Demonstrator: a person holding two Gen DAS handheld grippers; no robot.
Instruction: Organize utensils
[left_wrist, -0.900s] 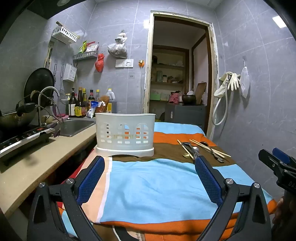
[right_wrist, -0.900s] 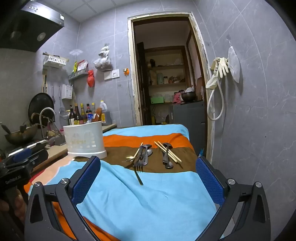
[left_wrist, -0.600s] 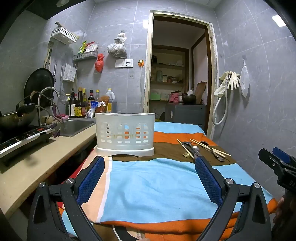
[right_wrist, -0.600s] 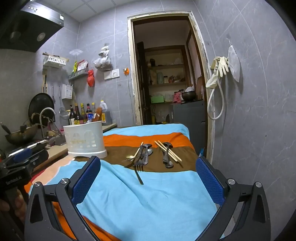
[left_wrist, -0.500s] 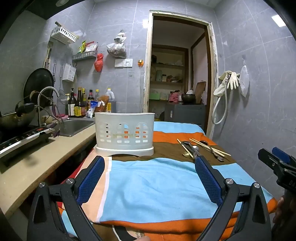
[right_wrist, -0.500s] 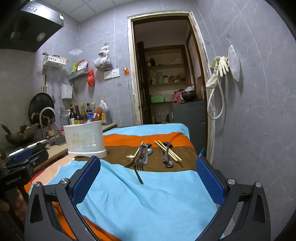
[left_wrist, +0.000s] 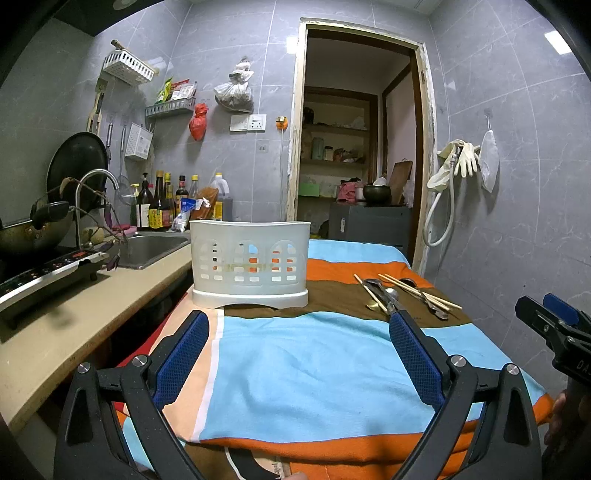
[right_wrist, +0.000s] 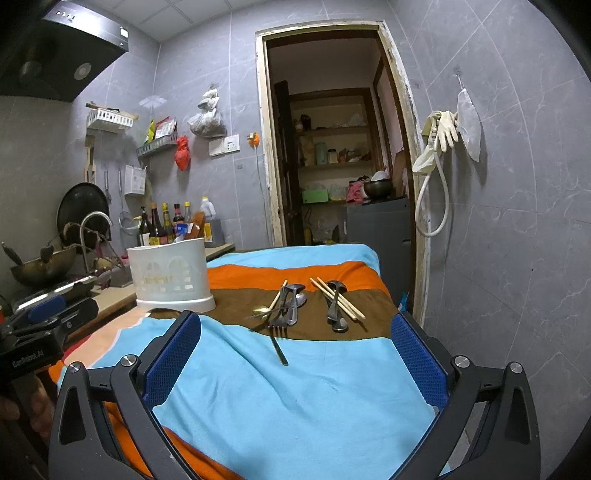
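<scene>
A white slotted utensil holder (left_wrist: 250, 261) stands upright at the far left of the striped cloth; it also shows in the right wrist view (right_wrist: 170, 274). Loose utensils lie on the brown stripe: a fork (right_wrist: 277, 332), spoons (right_wrist: 295, 299), chopsticks (right_wrist: 338, 298) and more spoons (right_wrist: 334, 308). They show in the left wrist view as a pile (left_wrist: 402, 291). My left gripper (left_wrist: 299, 354) is open and empty over the near blue stripe. My right gripper (right_wrist: 295, 362) is open and empty, short of the fork.
A striped cloth (left_wrist: 295, 369) covers the table. A counter (left_wrist: 74, 325) with a sink (left_wrist: 151, 249), faucet, bottles and an induction cooker (left_wrist: 44, 277) runs along the left. A tiled wall is on the right, a doorway behind the table.
</scene>
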